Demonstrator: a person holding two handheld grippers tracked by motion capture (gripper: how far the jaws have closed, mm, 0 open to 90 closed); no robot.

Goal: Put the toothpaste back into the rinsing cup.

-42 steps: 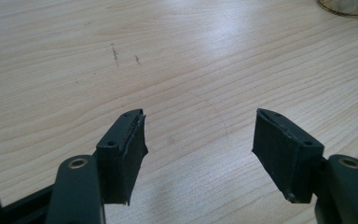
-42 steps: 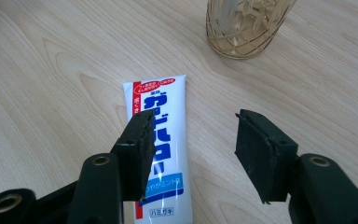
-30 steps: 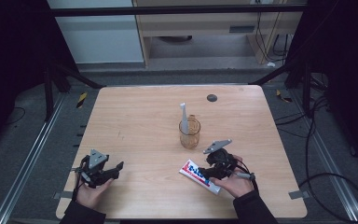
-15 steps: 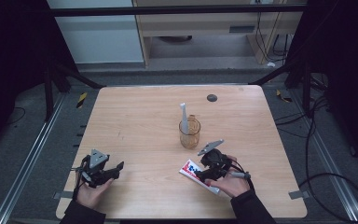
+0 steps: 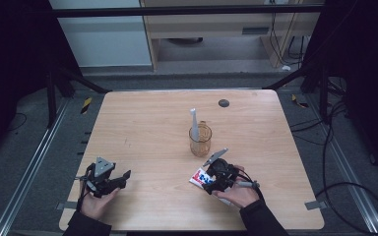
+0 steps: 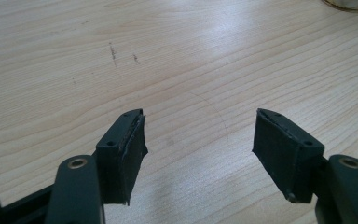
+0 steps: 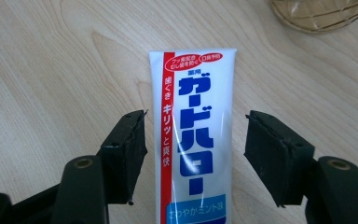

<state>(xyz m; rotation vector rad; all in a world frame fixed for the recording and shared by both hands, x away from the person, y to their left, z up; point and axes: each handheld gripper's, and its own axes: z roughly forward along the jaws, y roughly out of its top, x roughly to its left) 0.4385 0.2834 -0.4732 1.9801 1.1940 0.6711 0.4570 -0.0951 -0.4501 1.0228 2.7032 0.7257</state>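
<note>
My left gripper (image 5: pixel 120 178) waits well to the left of the amber glass cup (image 5: pixel 200 140), jaws spread over bare wooden table (image 5: pixel 142 123), holding nothing. The cup stands mid-table with a white toothbrush (image 5: pixel 194 123) upright in it. Just in front of the cup and a little right, the white toothpaste tube with blue and red lettering (image 7: pixel 196 140) lies flat, between the jaws of my right gripper (image 7: pixel 193 154). Those jaws have just been opening and stand clear of the tube on both sides. I judge I'm lining up the grasp; next I should settle lower, centre on the tube and close, then carry it to the cup
</note>
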